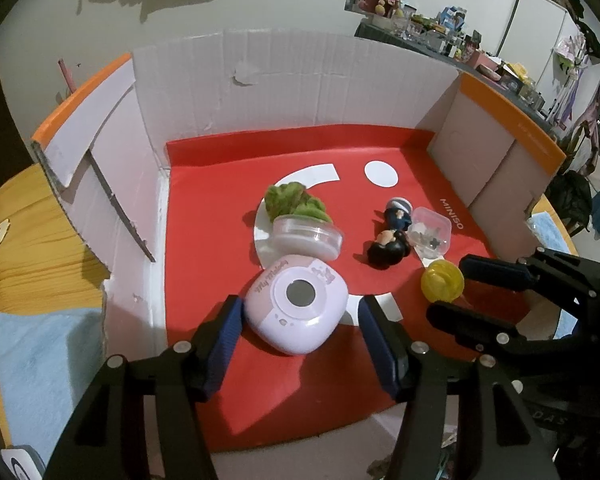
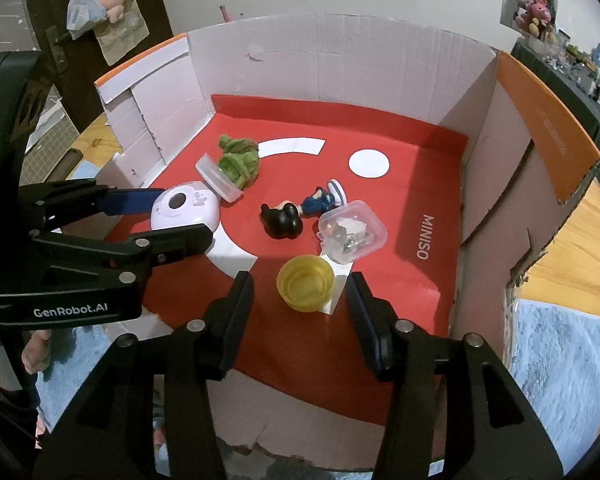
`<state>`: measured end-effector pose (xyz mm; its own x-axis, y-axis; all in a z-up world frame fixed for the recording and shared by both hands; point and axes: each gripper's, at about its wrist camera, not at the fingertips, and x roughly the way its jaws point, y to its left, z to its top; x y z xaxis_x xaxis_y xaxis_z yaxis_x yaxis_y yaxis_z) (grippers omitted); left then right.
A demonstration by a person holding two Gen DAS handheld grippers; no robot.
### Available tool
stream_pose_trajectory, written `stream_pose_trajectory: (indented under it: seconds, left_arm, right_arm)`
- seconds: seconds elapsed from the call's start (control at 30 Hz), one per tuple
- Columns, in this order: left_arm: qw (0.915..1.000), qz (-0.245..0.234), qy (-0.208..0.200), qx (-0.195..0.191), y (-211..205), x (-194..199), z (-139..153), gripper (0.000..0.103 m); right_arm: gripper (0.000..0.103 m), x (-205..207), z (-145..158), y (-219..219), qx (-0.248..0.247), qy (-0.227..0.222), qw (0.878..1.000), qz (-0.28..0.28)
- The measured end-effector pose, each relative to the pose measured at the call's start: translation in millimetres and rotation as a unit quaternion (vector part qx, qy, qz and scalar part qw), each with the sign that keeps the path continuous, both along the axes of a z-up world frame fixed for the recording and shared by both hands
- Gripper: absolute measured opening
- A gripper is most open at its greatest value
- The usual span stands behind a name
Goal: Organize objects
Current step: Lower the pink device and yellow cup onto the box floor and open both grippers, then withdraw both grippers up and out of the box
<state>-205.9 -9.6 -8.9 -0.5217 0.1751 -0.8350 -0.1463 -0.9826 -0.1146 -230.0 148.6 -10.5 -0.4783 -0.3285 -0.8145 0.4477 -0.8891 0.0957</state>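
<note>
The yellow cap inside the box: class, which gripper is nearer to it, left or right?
Right. The right gripper is open with the yellow cap sitting between its fingertips. The left gripper is open around the pink case, off to the cap's left.

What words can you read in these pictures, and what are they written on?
"MINISO": white letters on the red sheet lining the box.
"My Melody": script on the lilac toy camera, partly blurred.
"GenRobot.AI": on the left gripper body.
Pale print on the box's orange flap: too faint to read.
Letters on the right gripper body: too dark to read.
</note>
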Motion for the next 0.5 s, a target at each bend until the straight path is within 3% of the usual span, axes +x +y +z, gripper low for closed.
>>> stream_pose_trajectory:
  seconds: [0.5]
  left_arm:
    - [1.0000, -0.003, 0.009, -0.002, 2, 14, 8, 0.069]
  right_arm:
    - [0.055, 16, 10, 2, -0.004, 0.013, 1.000, 0.001]
